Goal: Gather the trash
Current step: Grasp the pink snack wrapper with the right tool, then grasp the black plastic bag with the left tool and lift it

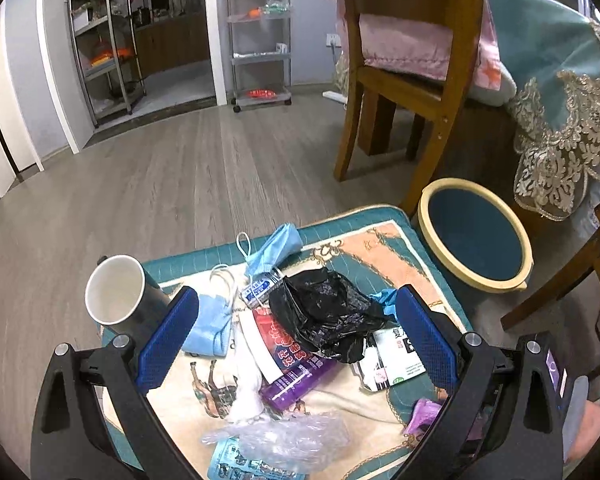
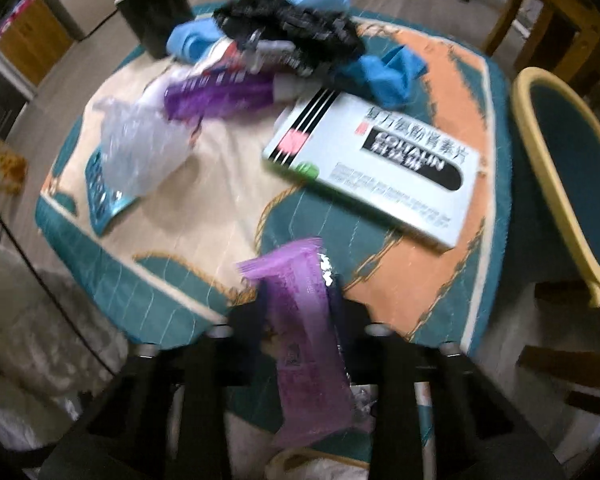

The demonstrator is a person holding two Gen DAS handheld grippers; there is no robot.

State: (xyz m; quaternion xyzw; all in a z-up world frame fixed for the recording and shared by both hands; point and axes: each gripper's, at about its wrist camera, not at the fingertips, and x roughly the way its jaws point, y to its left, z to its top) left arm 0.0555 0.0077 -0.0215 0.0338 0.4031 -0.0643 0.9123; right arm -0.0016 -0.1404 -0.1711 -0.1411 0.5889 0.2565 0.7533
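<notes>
Trash lies on a patterned mat (image 1: 384, 256): a black plastic bag (image 1: 324, 312), blue face masks (image 1: 274, 250), a purple tube (image 1: 300, 380), a clear plastic bag (image 1: 284, 436), a white medicine box (image 1: 400, 352) and a paper cup (image 1: 116, 292). My left gripper (image 1: 296, 336) is open above the pile, its blue pads either side of the black bag. My right gripper (image 2: 300, 308) is shut on a purple wrapper (image 2: 304, 336) above the mat's near edge. The medicine box (image 2: 372, 168) lies ahead of it. A blue bin with a yellow rim (image 1: 476, 236) stands right of the mat and shows in the right wrist view (image 2: 572, 176).
A wooden chair (image 1: 404, 80) and a table with a teal lace cloth (image 1: 560, 92) stand behind the bin. Metal shelf racks (image 1: 260, 36) line the far wall. Another chair leg (image 1: 560, 280) is at the right. Grey wood floor (image 1: 160, 184) lies to the left.
</notes>
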